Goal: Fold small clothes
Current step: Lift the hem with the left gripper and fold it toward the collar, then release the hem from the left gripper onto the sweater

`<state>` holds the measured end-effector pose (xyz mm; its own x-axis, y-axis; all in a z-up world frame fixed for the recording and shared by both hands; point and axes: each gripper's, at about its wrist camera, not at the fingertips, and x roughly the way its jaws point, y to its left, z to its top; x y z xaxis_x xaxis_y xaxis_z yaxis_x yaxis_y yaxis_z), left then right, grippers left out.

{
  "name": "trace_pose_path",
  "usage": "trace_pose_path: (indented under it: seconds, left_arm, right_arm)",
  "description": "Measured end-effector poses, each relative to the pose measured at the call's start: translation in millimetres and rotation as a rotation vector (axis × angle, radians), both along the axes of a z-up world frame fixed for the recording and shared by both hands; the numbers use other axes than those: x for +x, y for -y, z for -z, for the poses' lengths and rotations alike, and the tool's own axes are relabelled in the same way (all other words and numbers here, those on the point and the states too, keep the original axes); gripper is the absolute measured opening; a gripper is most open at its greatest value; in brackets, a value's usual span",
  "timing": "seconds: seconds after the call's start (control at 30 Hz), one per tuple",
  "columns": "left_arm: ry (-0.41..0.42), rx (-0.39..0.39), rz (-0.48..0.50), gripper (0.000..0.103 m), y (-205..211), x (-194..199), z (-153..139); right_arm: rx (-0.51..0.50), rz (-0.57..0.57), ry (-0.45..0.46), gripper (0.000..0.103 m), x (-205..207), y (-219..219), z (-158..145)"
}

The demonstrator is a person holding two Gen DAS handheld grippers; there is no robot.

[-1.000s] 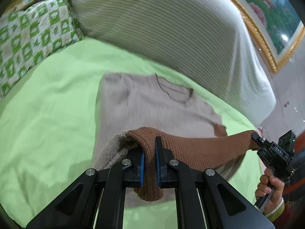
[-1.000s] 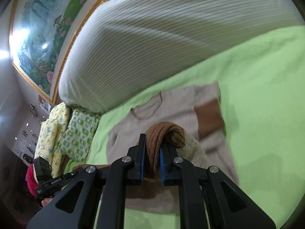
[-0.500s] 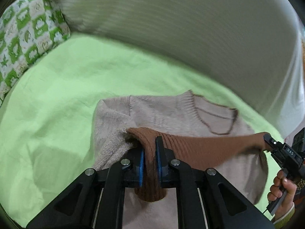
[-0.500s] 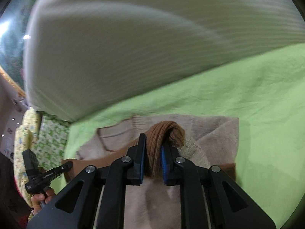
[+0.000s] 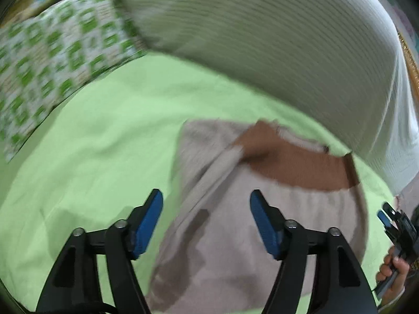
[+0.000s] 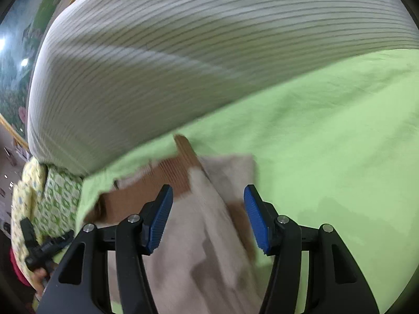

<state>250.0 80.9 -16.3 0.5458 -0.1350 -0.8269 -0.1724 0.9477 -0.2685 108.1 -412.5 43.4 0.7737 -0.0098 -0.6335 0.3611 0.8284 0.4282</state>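
A small beige sweater (image 5: pixel 301 214) with a brown hem band (image 5: pixel 296 162) lies folded over on the green bedsheet (image 5: pixel 104 141). The brown band lies across its far end. My left gripper (image 5: pixel 206 214) is open and empty, just above the sweater's near left part. In the right wrist view the sweater (image 6: pixel 199 248) and the brown band (image 6: pixel 167 180) lie below my right gripper (image 6: pixel 208 217), which is open and empty. The right gripper also shows at the right edge of the left wrist view (image 5: pixel 392 222).
A large striped white bolster (image 5: pixel 275 44) runs along the far side of the bed. A green-and-white patterned pillow (image 5: pixel 52 52) lies at the far left. A gold-framed picture (image 6: pixel 15 60) hangs behind the bolster. The bedsheet (image 6: pixel 327 144) stretches to the right.
Both grippers have opened and let go of the brown hem. The hem now lies flat over the sweater's far end, and both grippers have drawn back a little.
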Motion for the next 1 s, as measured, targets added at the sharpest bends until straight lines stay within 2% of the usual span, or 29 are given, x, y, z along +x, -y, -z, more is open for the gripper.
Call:
trace_pose_path:
  seconds: [0.2, 0.3, 0.43, 0.47, 0.5, 0.53, 0.57, 0.6, 0.63, 0.73, 0.83, 0.9, 1.0]
  left_arm:
    - [-0.099, 0.014, -0.031, 0.071, -16, -63, 31]
    - [-0.135, -0.01, -0.033, 0.071, -18, -78, 45]
    - [-0.129, 0.03, -0.04, 0.07, -15, -86, 53]
    - [-0.12, 0.034, -0.036, 0.066, -14, -86, 55]
    - [-0.119, 0.039, -0.025, 0.063, -13, -84, 56]
    - [-0.122, 0.038, -0.008, 0.051, -11, -83, 59]
    - [-0.134, 0.036, 0.011, 0.035, -9, -80, 62]
    - [-0.145, 0.037, 0.023, 0.025, -7, -78, 65]
    - [-0.146, 0.031, 0.031, 0.013, -4, -74, 65]
    - [-0.111, 0.03, 0.048, 0.008, -6, -77, 52]
    - [-0.06, 0.004, 0.057, 0.007, -17, -82, 32]
    - [-0.053, -0.003, 0.07, 0.007, -23, -82, 28]
    - [-0.076, 0.02, 0.092, 0.007, -27, -81, 37]
  right_arm:
    - [-0.032, -0.032, -0.092, 0.058, -50, -27, 31]
    - [-0.025, -0.047, -0.12, 0.058, -58, -36, 44]
    - [-0.035, -0.052, -0.139, 0.058, -60, -43, 57]
    - [-0.033, -0.056, -0.14, 0.056, -60, -44, 59]
    - [-0.028, -0.06, -0.143, 0.047, -60, -44, 61]
    - [-0.026, -0.059, -0.154, 0.041, -59, -44, 64]
    - [-0.027, -0.057, -0.163, 0.028, -59, -44, 65]
    - [-0.021, -0.057, -0.169, 0.012, -60, -42, 67]
    - [-0.013, -0.058, -0.168, 0.01, -60, -41, 67]
    - [0.029, -0.091, -0.122, 0.007, -66, -36, 55]
    - [0.041, -0.136, -0.038, 0.006, -80, -26, 25]
    - [0.047, -0.174, -0.014, 0.006, -87, -17, 14]
    - [-0.005, -0.243, -0.097, 0.006, -90, -12, 20]
